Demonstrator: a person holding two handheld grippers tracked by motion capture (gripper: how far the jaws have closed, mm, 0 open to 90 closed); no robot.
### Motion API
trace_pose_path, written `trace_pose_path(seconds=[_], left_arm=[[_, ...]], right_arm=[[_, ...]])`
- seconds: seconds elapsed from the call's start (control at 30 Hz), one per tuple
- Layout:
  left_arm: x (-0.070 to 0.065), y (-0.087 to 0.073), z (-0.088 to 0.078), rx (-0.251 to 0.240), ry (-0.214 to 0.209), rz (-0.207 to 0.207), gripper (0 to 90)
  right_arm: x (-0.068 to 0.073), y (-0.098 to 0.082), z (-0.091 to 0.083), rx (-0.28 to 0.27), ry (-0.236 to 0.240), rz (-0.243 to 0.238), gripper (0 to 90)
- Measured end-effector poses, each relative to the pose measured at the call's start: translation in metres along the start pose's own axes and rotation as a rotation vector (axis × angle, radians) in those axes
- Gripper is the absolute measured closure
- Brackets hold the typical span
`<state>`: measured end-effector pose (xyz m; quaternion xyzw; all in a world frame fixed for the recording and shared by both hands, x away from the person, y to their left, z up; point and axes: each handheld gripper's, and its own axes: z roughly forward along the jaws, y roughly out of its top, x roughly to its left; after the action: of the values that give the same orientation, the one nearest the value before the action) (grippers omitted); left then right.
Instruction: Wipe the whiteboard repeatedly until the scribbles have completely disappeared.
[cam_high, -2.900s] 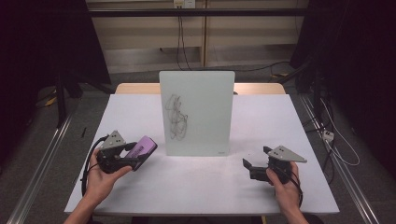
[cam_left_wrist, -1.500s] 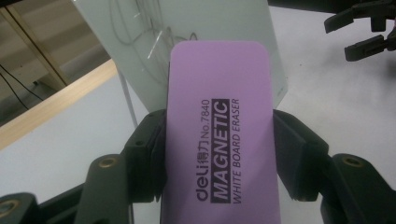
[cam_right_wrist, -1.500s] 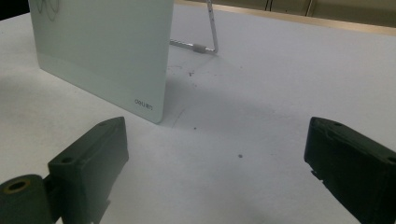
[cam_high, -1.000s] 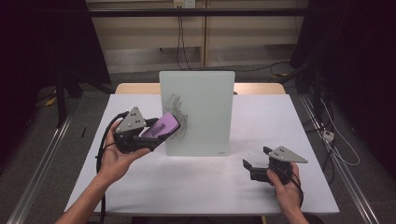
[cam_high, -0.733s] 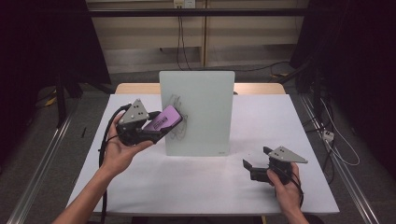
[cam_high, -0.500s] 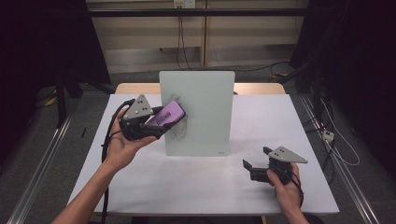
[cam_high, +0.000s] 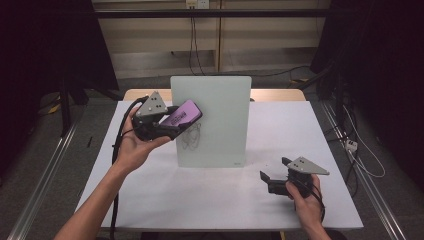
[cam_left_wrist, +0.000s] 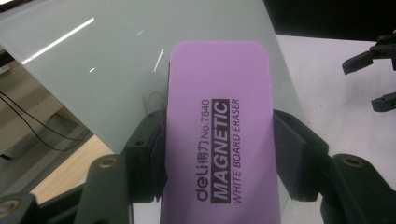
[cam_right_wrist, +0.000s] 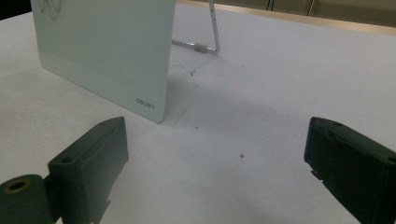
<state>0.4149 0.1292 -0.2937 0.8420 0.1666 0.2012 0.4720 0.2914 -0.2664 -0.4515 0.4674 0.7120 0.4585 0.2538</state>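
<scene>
**Eraser at the board, scribble not wiped yet**

Left to right:

- Left gripper (cam_high: 172, 122): raised off the table, jaws clamped on the long sides of the purple eraser (cam_high: 183, 113). In the left gripper view the eraser (cam_left_wrist: 219, 135) sits label-up between the two jaws, its far end pointing at the board (cam_left_wrist: 116, 70).
- Eraser position: at the upper left of the board (cam_high: 220, 115), over its left edge. Can't tell whether the pad touches the glass or sits just off it.
- Scribble (cam_high: 191, 139): dark marker lines on the board's lower left, just below the eraser. Looks intact, so my read is that pickup and approach are done and all the wiping is left.
- Board stands upright mid-table on a wire stand (cam_right_wrist: 212, 32); its logo corner shows in the right gripper view.
- Right gripper (cam_high: 272, 179): resting on the table (cam_high: 300, 125) well right of the board, jaws wide apart, nothing between them. Idle.

Containers: none on the table, no tray, bin or cup. Nothing to report there.

Remaining, as I judge it: press the pad on, sweep down over the scribble, check for residue, put the eraser down.
</scene>
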Motion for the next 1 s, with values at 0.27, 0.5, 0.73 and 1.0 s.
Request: trace_pose_path(seconds=[0.27,0.5,0.73,1.0], left_arm=[[0.008,0.010,0.001,-0.013,0.014,0.013,41.0],[0.014,0.017,0.004,-0.022,0.022,0.024,41.1],[0.017,0.019,0.008,0.004,0.038,0.064,41.1],[0.021,0.018,0.010,0.020,0.034,0.077,41.1]], right_arm=[[0.000,0.000,0.000,0.001,0.000,-0.003,6.8],[0.000,0.000,0.001,0.001,0.003,-0.003,6.8],[0.000,0.000,0.000,0.000,0.004,0.001,6.8],[0.000,0.000,0.001,0.001,0.004,-0.001,6.8]])
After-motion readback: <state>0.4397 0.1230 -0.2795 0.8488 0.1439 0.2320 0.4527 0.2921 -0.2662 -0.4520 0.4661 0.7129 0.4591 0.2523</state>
